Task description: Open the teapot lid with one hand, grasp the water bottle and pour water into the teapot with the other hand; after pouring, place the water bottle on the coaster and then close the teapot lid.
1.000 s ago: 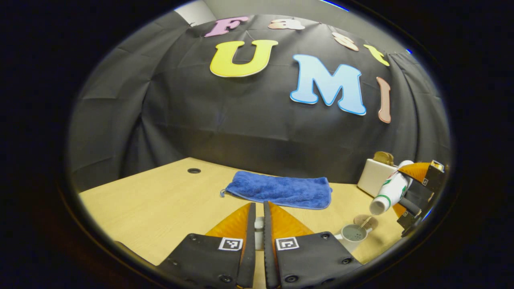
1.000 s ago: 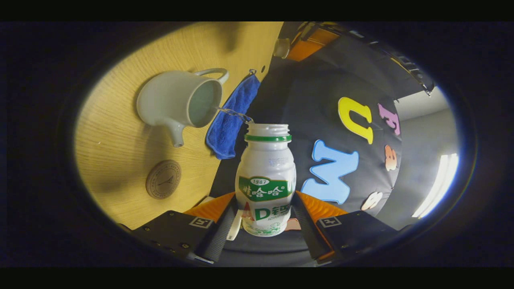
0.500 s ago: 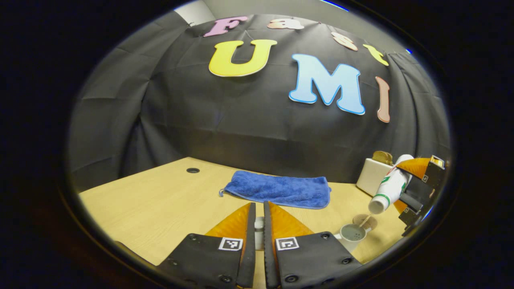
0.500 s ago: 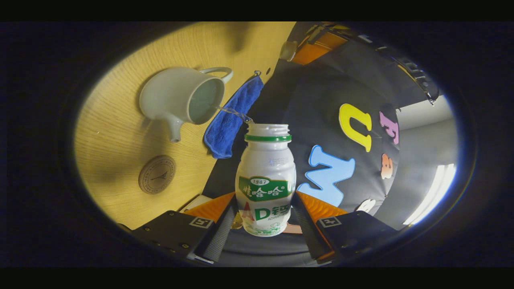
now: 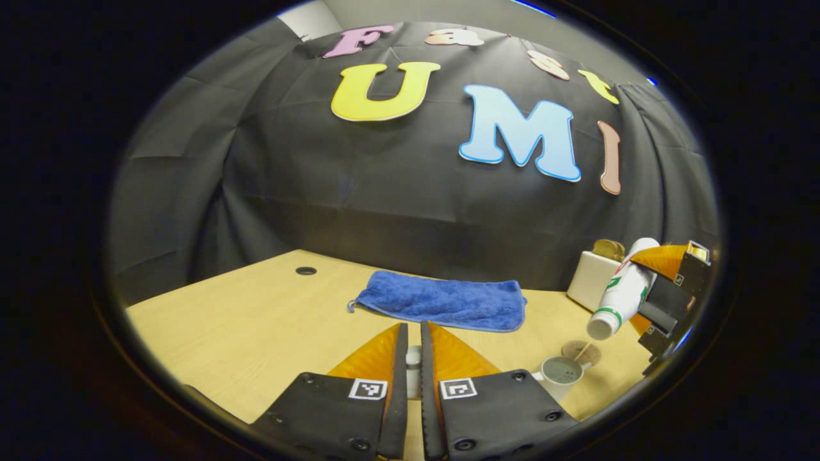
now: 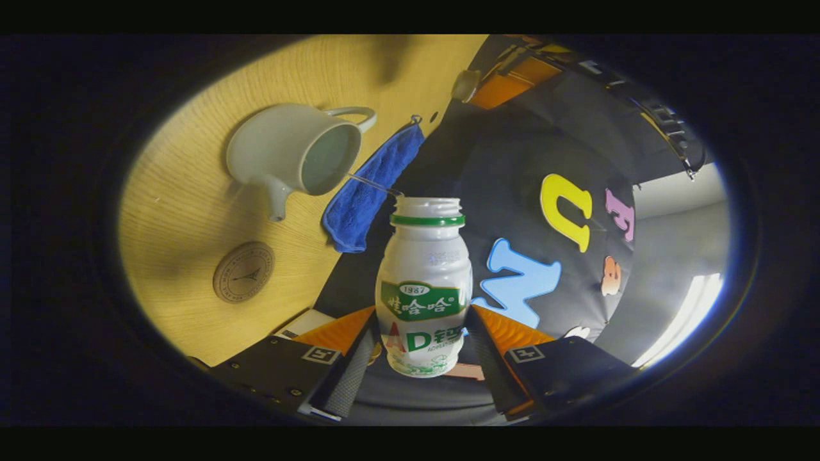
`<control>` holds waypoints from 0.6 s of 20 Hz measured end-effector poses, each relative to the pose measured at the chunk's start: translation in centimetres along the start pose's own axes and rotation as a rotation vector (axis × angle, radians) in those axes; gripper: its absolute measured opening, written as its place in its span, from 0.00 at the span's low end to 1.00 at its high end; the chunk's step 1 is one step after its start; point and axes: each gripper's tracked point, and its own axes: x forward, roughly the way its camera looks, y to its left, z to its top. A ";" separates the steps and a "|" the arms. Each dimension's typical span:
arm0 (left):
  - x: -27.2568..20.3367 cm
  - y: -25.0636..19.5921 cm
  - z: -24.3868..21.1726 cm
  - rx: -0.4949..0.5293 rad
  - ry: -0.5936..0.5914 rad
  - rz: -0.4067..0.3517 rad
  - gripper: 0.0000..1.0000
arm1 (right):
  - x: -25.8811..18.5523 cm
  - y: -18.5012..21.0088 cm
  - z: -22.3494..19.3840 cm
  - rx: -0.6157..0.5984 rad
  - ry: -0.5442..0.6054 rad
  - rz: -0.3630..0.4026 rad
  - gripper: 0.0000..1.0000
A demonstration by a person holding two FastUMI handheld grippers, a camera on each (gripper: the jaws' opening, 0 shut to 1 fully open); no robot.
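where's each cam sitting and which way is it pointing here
Left gripper view: rides the left gripper, held level above the table, facing the blue towel and booth wall; own fingers pinch the teapot lid.
Right gripper view: rides the tilted right gripper, looking along the water bottle towards the teapot.
Shared: teapot, towel, coaster, bottle.

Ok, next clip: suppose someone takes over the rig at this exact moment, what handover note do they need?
Left gripper: jaws nearly closed on a small pale piece, apparently the teapot lid, held above the light wooden table.
Right gripper: shut on the white plastic water bottle with green label, tipped mouth-down; a thin stream runs into the open white ceramic teapot.
Round brown coaster: bare, beside the teapot.
Folded blue towel: behind the teapot.
Done: lid off, pouring under way.
Left: finish the pour, stand the bottle on the coaster, put the lid back.
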 end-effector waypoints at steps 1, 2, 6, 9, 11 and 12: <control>0.0 0.0 0.0 0.000 0.001 -0.001 0.19 | 0.0 0.0 0.0 -0.010 -0.003 -0.006 0.80; 0.0 0.0 0.0 0.000 0.001 -0.001 0.19 | 0.0 -0.1 0.0 -0.018 -0.004 -0.010 0.80; 0.0 -0.1 -0.1 0.000 0.002 -0.002 0.19 | 0.0 -0.4 0.1 -0.051 -0.012 -0.029 0.80; 0.0 -0.1 0.0 0.000 0.004 -0.004 0.19 | 0.0 -0.7 0.1 -0.074 -0.020 -0.042 0.80; 0.0 -0.2 -0.1 0.000 0.006 -0.005 0.19 | 0.0 -0.8 0.2 -0.088 -0.025 -0.052 0.80; 0.0 -0.2 -0.1 0.000 0.006 -0.006 0.19 | 0.0 -0.9 0.2 -0.095 -0.027 -0.058 0.80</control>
